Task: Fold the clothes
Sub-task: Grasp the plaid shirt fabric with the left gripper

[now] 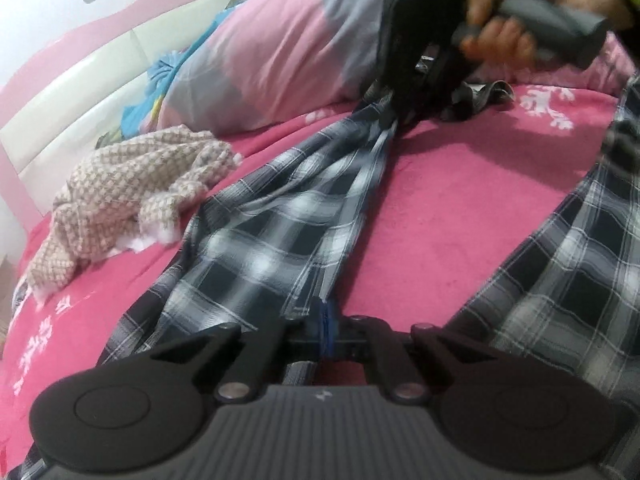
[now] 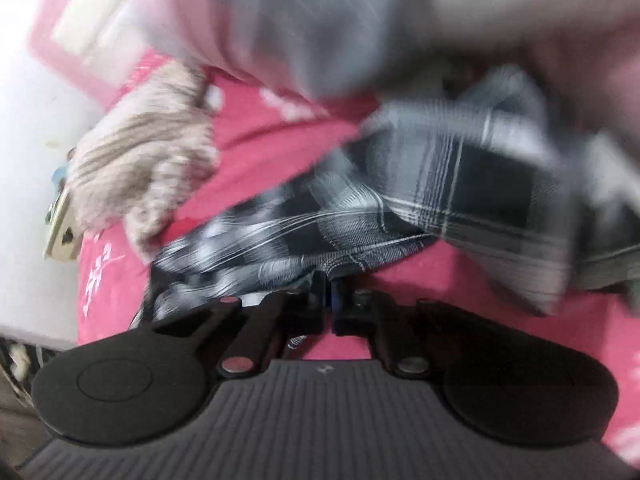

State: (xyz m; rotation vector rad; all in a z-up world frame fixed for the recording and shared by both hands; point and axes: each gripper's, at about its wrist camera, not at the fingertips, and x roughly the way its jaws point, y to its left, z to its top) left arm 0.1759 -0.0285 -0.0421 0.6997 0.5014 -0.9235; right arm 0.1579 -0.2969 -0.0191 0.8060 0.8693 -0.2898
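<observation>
The left gripper (image 1: 325, 314) is seen from its own camera with its jaws drawn together on the near edge of a black, grey and white plaid shirt (image 1: 256, 236); the cloth is pinched between the fingers just where a blue pad shows. From that pinch the plaid fabric is stretched away across a pink blanket (image 1: 452, 216) in a narrowing band. At the far end of the band the cloth is gathered into tight folds and is clamped by the right gripper (image 1: 394, 114), which is held by a person's hand (image 1: 532, 12) wrapped round a grey handle.

In the right wrist view, which is heavily blurred, the right gripper (image 2: 331, 286) is shown closed as well, with the hem of the plaid shirt (image 2: 400, 216) caught between its fingers and the rest of the garment lying beyond on the pink blanket (image 2: 256, 136).

A second part of the plaid garment is spread on the blanket at the right edge of the left wrist view. A crumpled beige patterned cloth (image 1: 132, 188) lies on the blanket to the left of the shirt, apart from it. Behind both, a large pillow (image 1: 280, 44) in pink and grey is propped against a pink and cream headboard (image 1: 76, 92).
</observation>
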